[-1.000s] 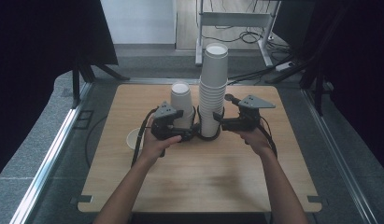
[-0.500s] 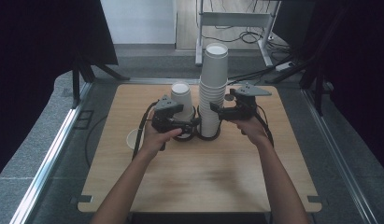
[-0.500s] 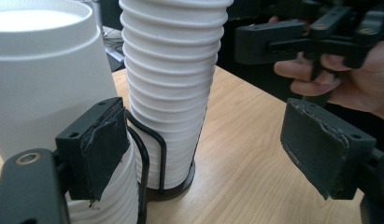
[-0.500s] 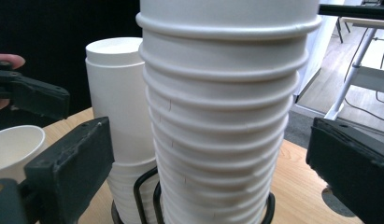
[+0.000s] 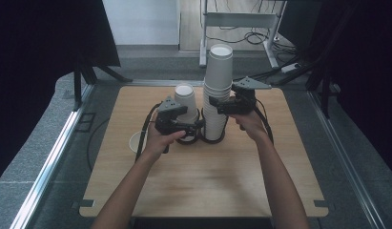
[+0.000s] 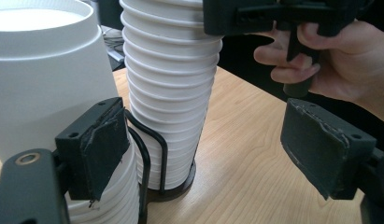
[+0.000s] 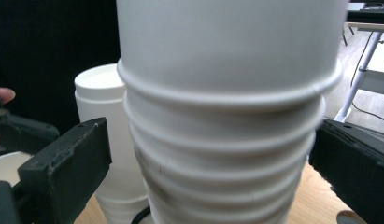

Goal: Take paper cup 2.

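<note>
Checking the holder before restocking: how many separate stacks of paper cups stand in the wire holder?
2: the tall stack on the right side of the wire holder, and the short stack left of it.

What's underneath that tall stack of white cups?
The tall stack stands in a black wire holder with a dark round base on the wooden table. The base's middle is hidden under the cups.

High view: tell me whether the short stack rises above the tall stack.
No, the short stack ends well below the top of the tall stack beside it.
</note>
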Tool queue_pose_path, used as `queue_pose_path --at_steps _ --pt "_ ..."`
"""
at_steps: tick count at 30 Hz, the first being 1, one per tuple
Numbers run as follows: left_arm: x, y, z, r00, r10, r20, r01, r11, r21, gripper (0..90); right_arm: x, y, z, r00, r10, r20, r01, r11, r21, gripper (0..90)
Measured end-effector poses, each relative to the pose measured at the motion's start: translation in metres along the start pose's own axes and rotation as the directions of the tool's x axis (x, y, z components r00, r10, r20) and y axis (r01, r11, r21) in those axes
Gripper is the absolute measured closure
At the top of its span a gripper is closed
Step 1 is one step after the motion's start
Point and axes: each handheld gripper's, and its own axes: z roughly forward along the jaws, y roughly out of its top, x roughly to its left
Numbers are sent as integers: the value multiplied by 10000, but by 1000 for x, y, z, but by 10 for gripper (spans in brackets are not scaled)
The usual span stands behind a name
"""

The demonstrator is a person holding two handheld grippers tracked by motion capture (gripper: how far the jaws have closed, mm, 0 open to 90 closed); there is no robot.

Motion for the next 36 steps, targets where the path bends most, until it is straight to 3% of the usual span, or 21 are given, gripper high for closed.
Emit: queue_pose_path --at_steps 12,17,20,23,28,32,36 --pt "1 6 0 9999 -2 122 3 9999 -122 150 -4 5 10 9997 253 18 -253 9996 -161 19" --pt "-1 21 2 9998 171 81 -169 9994 -286 149 -4 5 10 10000 65 51 -64 9999 -156 28" --pt "-2 32 3 9999 63 147 -55 9986 -532 149 -3 4 10 10000 -28 80 29 9999 -122 33" --pt "-3 45 4 9996 265 -86 -270 9971 -705 148 -3 4 10 10000 -38 76 39 9999 -155 33" --pt "5 63 10 9999 34 132 -22 9956 -933 144 -2 4 9 9999 -125 51 126 9998 -129 35" --pt "8 73 20 9995 263 -197 -277 9968 -745 144 -2 4 9 9999 -155 35 155 9998 -144 36" --pt "11 80 29 9990 376 -255 -393 9969 -687 143 -1 4 8 9998 -206 18 207 9997 -101 36"
